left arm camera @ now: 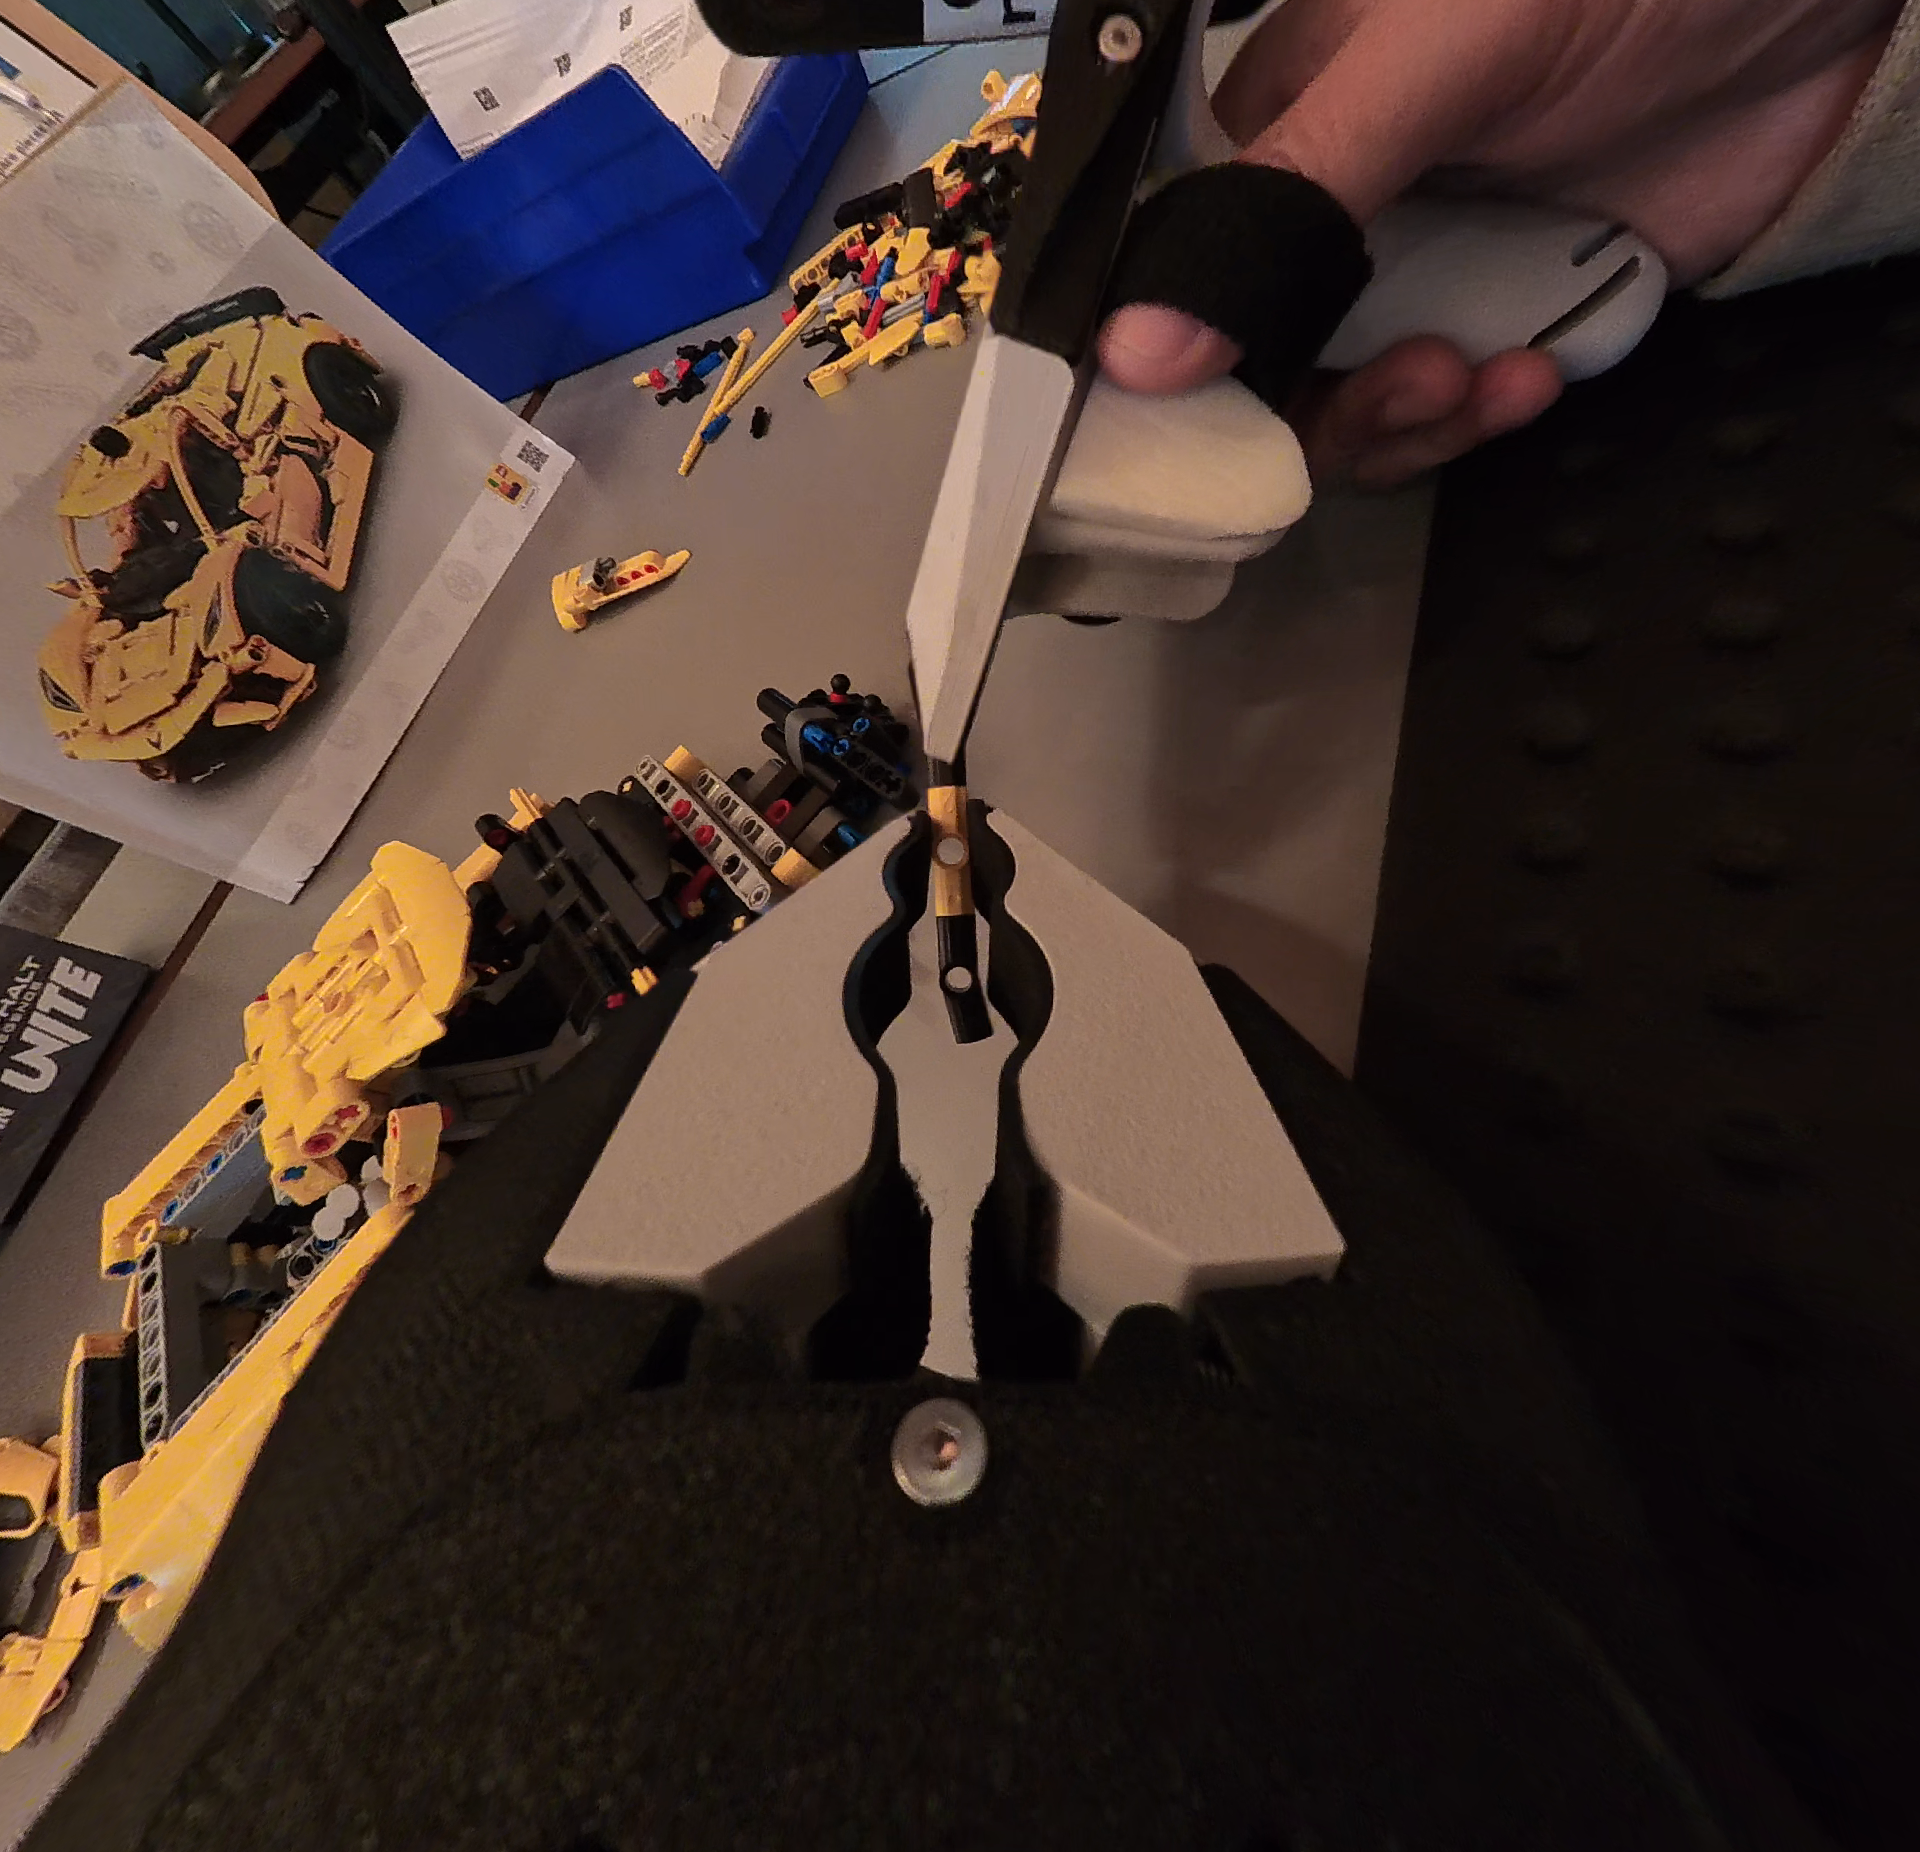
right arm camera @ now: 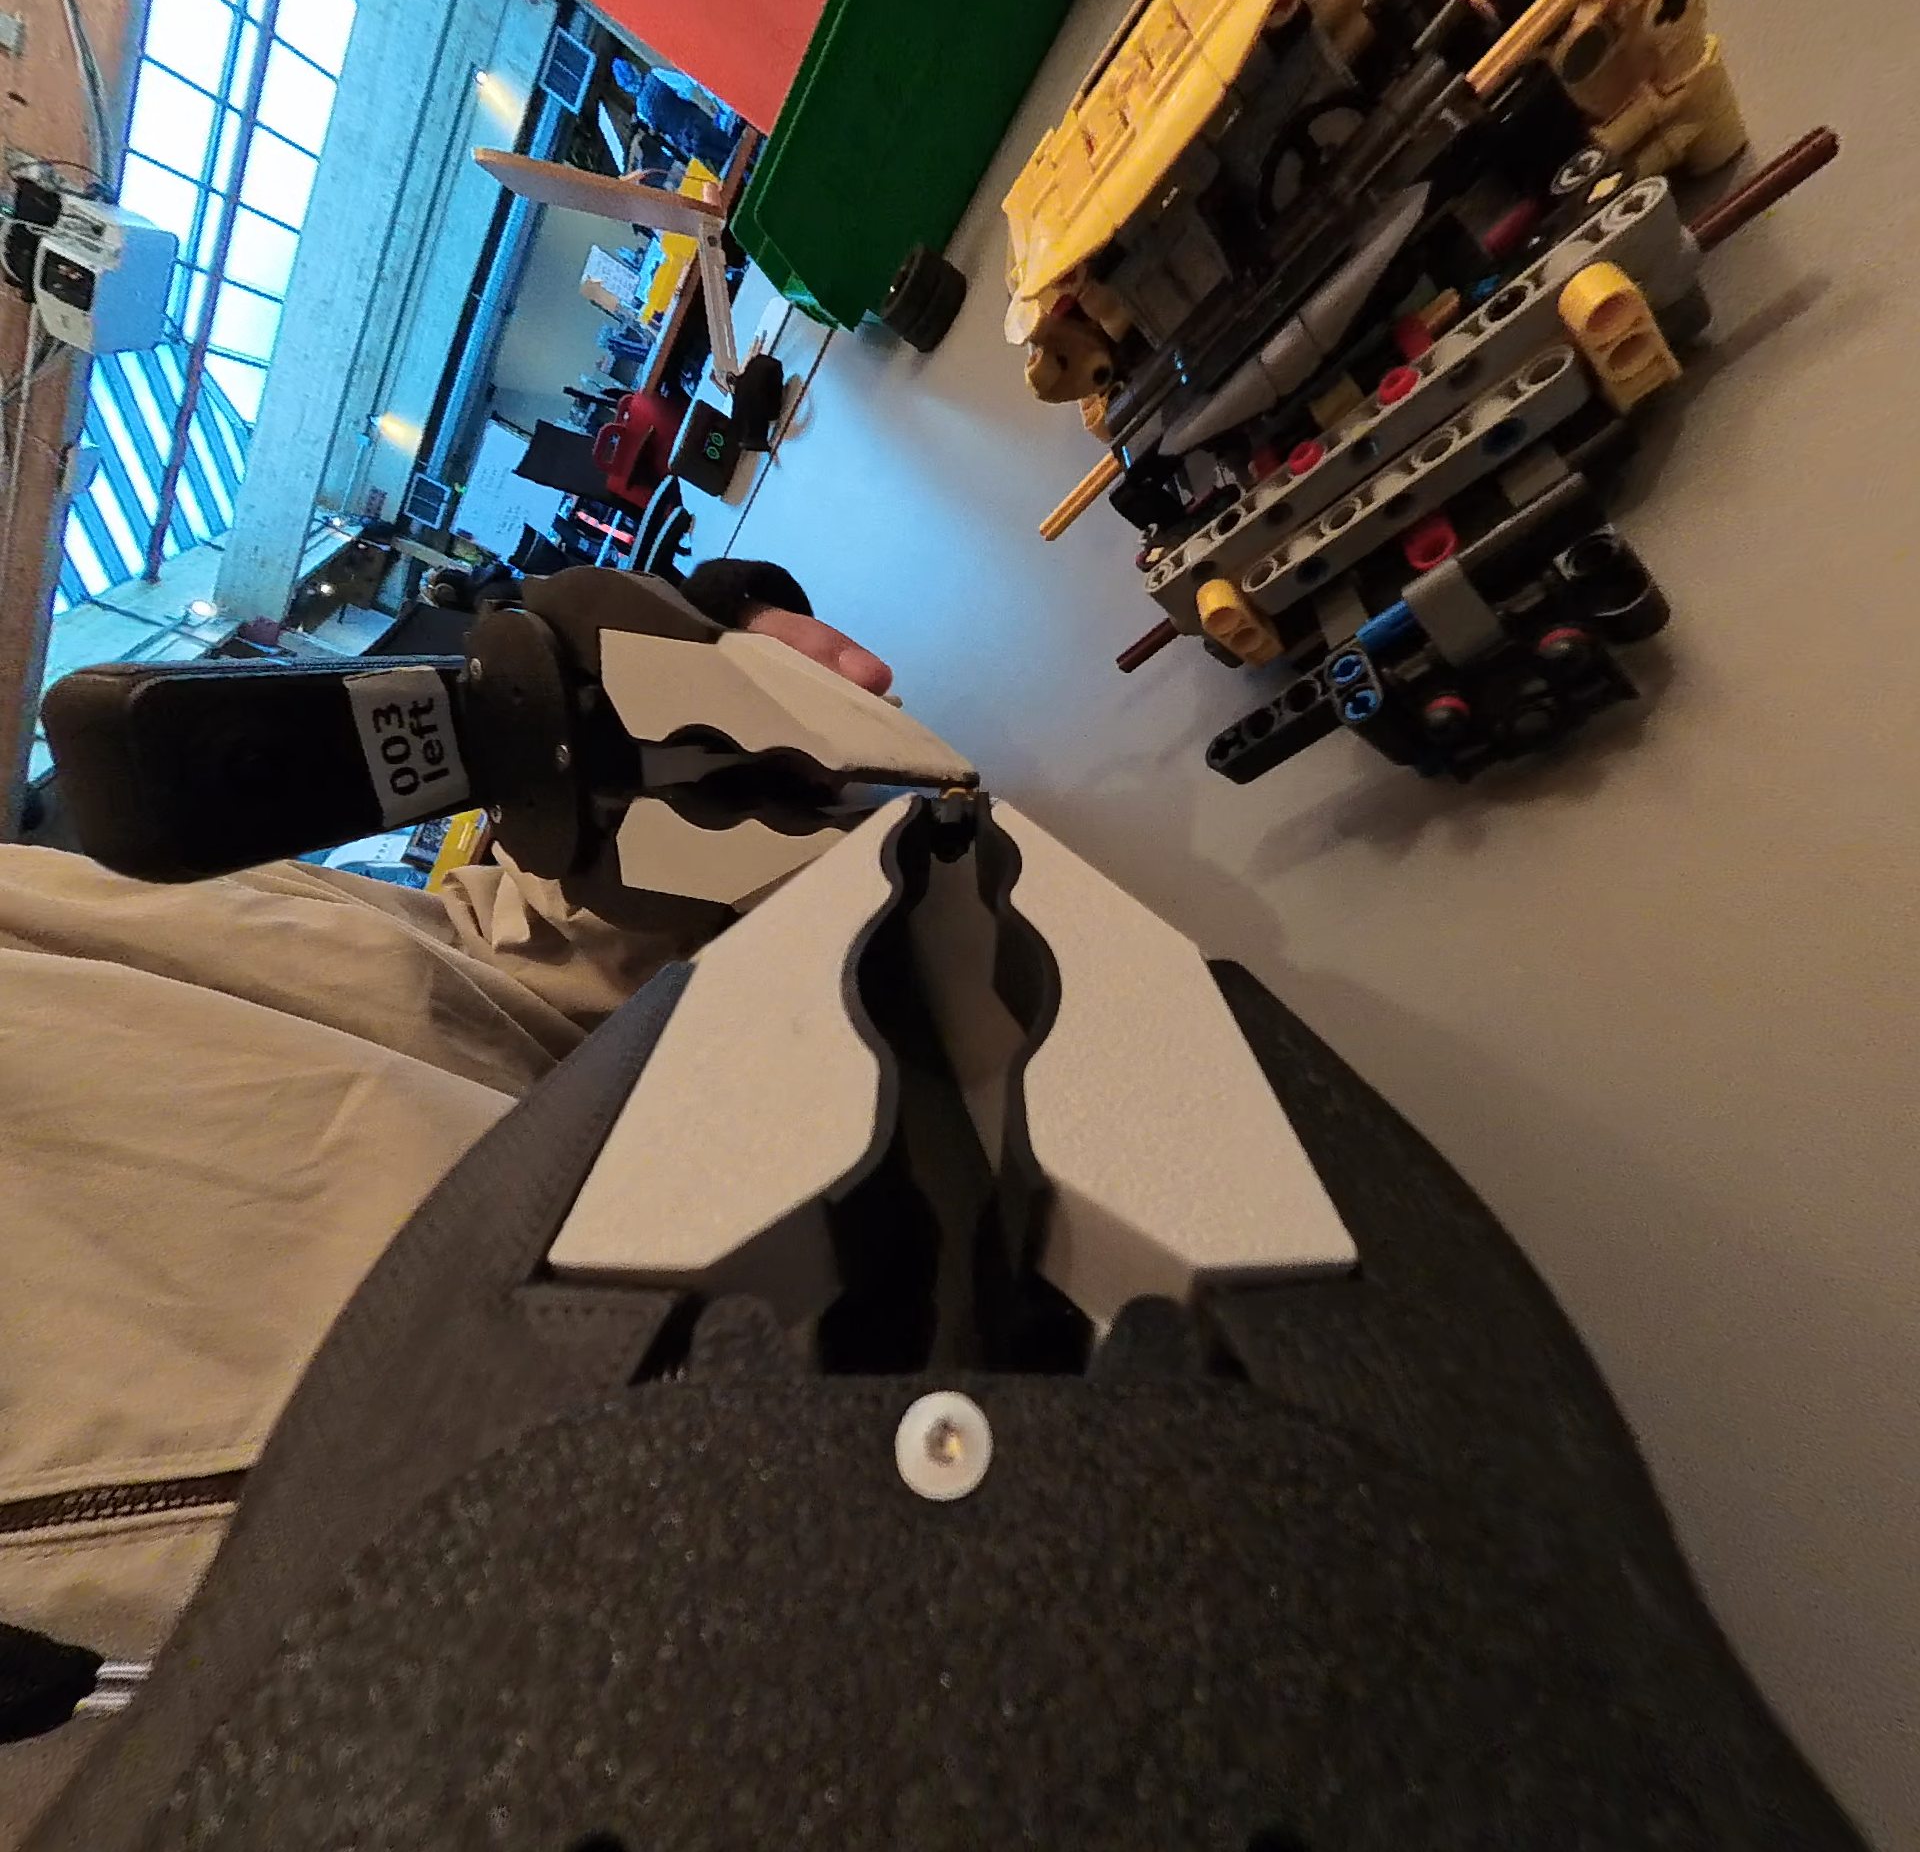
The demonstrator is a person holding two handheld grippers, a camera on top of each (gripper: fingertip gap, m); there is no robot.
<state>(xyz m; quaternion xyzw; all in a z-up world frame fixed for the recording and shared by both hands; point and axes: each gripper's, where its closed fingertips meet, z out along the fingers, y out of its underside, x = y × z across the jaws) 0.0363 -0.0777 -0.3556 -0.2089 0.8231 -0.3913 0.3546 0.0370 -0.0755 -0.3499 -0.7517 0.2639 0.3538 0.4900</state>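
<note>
My left gripper [left arm camera: 948, 834] is shut on a small yellow-and-black connector piece [left arm camera: 950, 872], which stands upright between the tips above the grey table [left arm camera: 790, 597]. My right gripper [left arm camera: 943, 753] comes down from above, held by a hand [left arm camera: 1558, 88], and its tips meet the piece's top end. In the right wrist view my right gripper [right arm camera: 951, 823] is shut on the small dark end of that piece [right arm camera: 951, 834]. The left gripper [right arm camera: 961, 779] reaches in from the left and touches the same spot.
A partly built yellow-and-black model car [left arm camera: 353, 1023] lies left of the grippers, also in the right wrist view [right arm camera: 1351, 296]. Farther off are a pile of loose pieces [left arm camera: 904, 264], a small yellow subassembly [left arm camera: 613, 581], a blue bin [left arm camera: 592, 213], an instruction booklet [left arm camera: 208, 503], a green board [right arm camera: 883, 109] and a black wheel [right arm camera: 920, 296]. Left and right tips are no more than a few centimetres apart. Left tips and right tips are each some 25 cm from the small yellow subassembly [left arm camera: 613, 581].
</note>
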